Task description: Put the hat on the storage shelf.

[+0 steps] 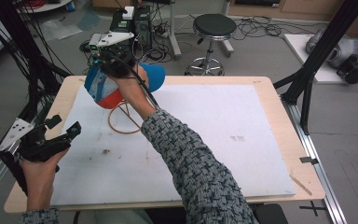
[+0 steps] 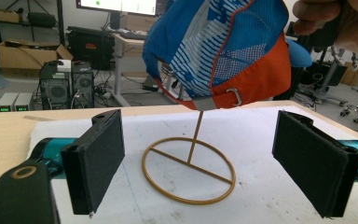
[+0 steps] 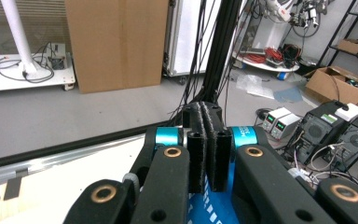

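A blue, white and orange cap (image 1: 103,88) hangs above a tan wire stand (image 1: 123,122) with a round base, at the far left of the white mat. My right gripper (image 1: 106,67) is shut on the cap from above; in the right gripper view its jaws (image 3: 209,144) are pressed together with blue fabric (image 3: 214,205) below them. The cap (image 2: 223,51) sits at the top of the stand's stem (image 2: 195,135) in the left gripper view. My left gripper (image 1: 65,125) is open at the table's left edge, facing the stand (image 2: 189,170), with nothing between its pads (image 2: 100,158).
A white mat (image 1: 223,130) covers most of the wooden table (image 1: 265,84). Black frame posts (image 1: 307,79) stand at the right and left edges. A stool (image 1: 213,28) and computer boxes (image 1: 130,21) are on the floor beyond the table.
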